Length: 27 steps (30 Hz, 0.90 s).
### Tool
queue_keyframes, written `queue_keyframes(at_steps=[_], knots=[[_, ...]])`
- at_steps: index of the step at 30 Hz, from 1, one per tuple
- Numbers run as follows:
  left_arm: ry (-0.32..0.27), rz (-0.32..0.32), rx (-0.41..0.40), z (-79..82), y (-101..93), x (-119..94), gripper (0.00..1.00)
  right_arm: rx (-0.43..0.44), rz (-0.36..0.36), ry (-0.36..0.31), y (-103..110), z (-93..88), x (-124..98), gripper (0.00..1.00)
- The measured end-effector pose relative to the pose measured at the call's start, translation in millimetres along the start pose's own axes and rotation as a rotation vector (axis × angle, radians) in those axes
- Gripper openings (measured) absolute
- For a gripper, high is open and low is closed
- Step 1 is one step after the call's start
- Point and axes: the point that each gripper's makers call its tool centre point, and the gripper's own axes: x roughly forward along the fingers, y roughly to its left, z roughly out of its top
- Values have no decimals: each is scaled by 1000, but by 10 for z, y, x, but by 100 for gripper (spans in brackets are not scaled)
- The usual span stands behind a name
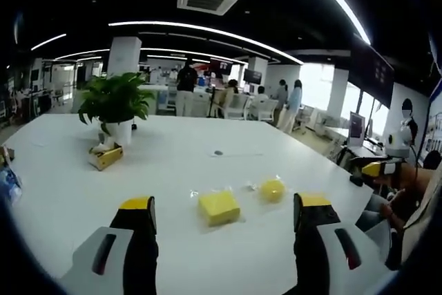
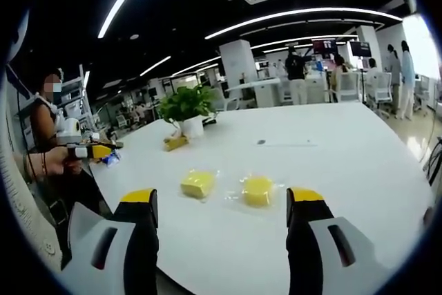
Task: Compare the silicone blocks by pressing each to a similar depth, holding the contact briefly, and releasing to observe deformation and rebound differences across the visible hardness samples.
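Observation:
Two yellow silicone blocks lie in clear wrappers on the white table. The square block lies just beyond my left gripper, between its yellow-tipped jaws, which stand wide open and empty. The round block rests to its right. In the right gripper view the square block is on the left and the round block on the right, both ahead of my right gripper, open and apart from them. A hand holds each gripper at the table's edge: the right one and the left one.
A potted plant stands at the table's far side with a small yellow box beside it. A small dark spot lies mid-table. People and chairs fill the office behind.

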Motion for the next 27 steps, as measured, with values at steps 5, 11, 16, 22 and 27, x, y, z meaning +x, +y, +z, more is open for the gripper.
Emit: queue_keyframes(at_steps=[5, 11, 16, 22, 27], knots=[[-14, -16, -52, 84, 35, 167, 82, 6, 3, 8, -14, -13, 60, 71], [25, -17, -96, 49, 149, 423, 82, 11, 8, 35, -35, -66, 148, 70], [56, -21, -125, -12, 230, 631, 82, 14, 10, 53, -58, -87, 220, 70], [92, -26, -138, -111, 350, 894, 82, 13, 10, 78, -105, -99, 320, 69], [112, -35, -182, -203, 425, 1094, 82, 11, 2, 92, -181, -113, 386, 69]])
